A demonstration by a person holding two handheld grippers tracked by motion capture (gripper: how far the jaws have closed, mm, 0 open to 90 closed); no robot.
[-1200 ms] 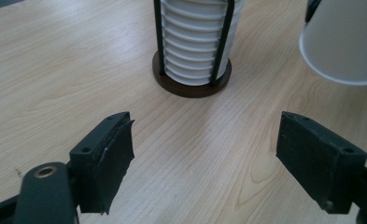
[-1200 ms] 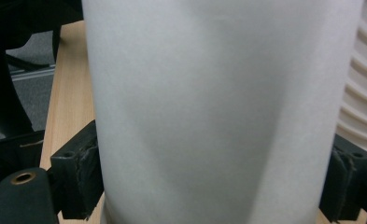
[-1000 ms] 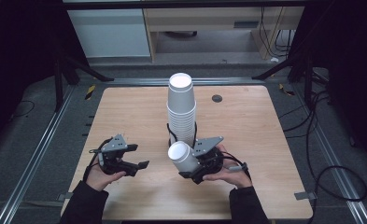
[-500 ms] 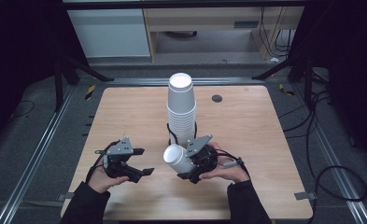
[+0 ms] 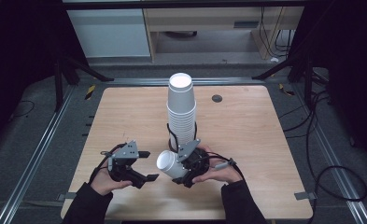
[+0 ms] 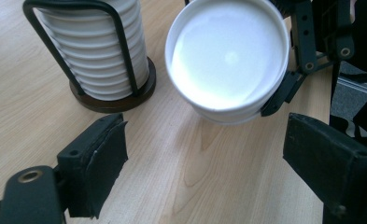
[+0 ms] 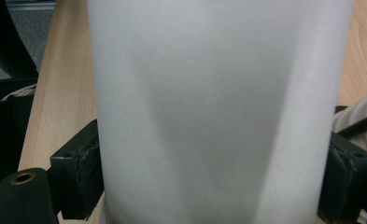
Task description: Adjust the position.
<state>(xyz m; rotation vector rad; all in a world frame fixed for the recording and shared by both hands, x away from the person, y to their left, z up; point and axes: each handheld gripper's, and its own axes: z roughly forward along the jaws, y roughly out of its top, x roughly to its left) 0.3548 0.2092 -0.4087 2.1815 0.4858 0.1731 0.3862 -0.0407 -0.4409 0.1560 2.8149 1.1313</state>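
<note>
Tipped further since a second ago: cup lying nearly level above the worktop, long axis running left to right, mouth toward the left gripper; clamped by the body in the jaws of the right gripper, just before the stack; left gripper moved nearer, jaws spread wide and grasping nothing; plain white, no writing legible.

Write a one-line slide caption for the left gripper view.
Open left gripper faces a white paper cup held mouth-first by the right gripper, beside the racked cup stack.
</note>
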